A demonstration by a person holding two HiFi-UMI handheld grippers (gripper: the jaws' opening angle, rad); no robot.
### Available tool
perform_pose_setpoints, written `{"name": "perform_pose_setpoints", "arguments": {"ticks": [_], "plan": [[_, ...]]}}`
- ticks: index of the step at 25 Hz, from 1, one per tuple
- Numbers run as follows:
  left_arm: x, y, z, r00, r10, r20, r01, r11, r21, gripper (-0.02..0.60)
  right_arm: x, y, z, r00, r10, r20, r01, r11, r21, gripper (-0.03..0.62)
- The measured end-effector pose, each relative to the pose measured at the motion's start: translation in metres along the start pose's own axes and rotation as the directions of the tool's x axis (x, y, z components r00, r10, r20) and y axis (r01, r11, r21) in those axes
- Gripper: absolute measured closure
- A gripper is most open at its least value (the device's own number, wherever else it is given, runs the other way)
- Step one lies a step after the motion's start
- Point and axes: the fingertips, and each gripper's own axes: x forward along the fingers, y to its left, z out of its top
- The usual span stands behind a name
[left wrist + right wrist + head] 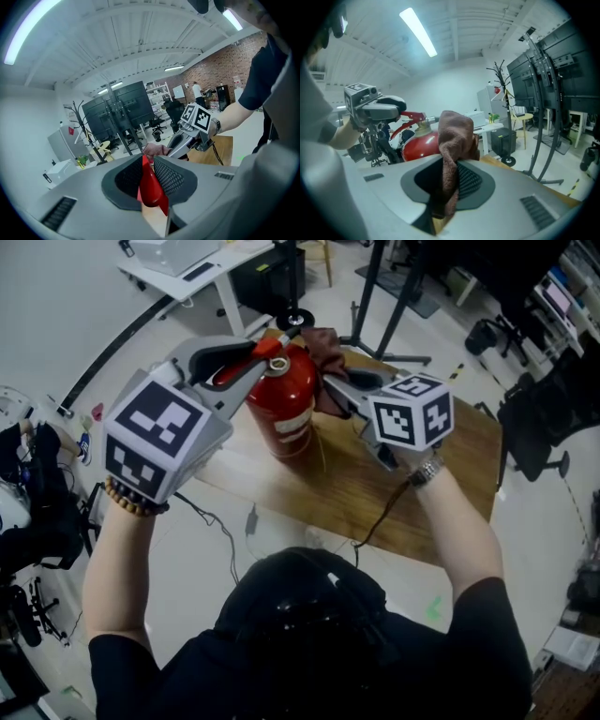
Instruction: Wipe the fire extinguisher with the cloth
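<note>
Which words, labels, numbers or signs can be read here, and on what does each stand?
No text is legible.
Label on the fire extinguisher: print too blurred to read.
Cubes on the left gripper and right gripper: square black-and-white markers, no words.

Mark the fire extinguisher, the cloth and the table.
fire extinguisher (281, 399), head view, red cylinder body.
cloth (457, 133), right gripper view, bunched fold above the jaws.
table (450, 474), head view, bare wooden top.
</note>
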Motion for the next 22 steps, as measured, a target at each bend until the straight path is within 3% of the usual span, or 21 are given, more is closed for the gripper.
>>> {"name": "perform_pose_setpoints", "arguments": {"ticks": [3, 10, 22], "plan": [[0.000, 0.001, 0.000, 1.000, 0.017, -0.006, -0.017, 0.999, -0.027, 0.509, 0.007, 0.000, -0.004, 0.999, 0.041, -0.026, -0.041, 0.999, -0.021, 0.517], [0.001, 0.005, 0.000, 0.996, 0.081, -0.041, -0.084, 0.993, -0.078, 0.509, 0.022, -0.008, -0.025, 0.989, 0.135, -0.056, -0.133, 0.991, 0.031, 0.519], [0.003, 0.006, 0.000, 0.986, 0.155, -0.059, -0.161, 0.978, -0.131, 0.509, 0.057, -0.027, -0.085, 0.976, 0.163, -0.147, -0.156, 0.986, 0.062, 0.519]]}}
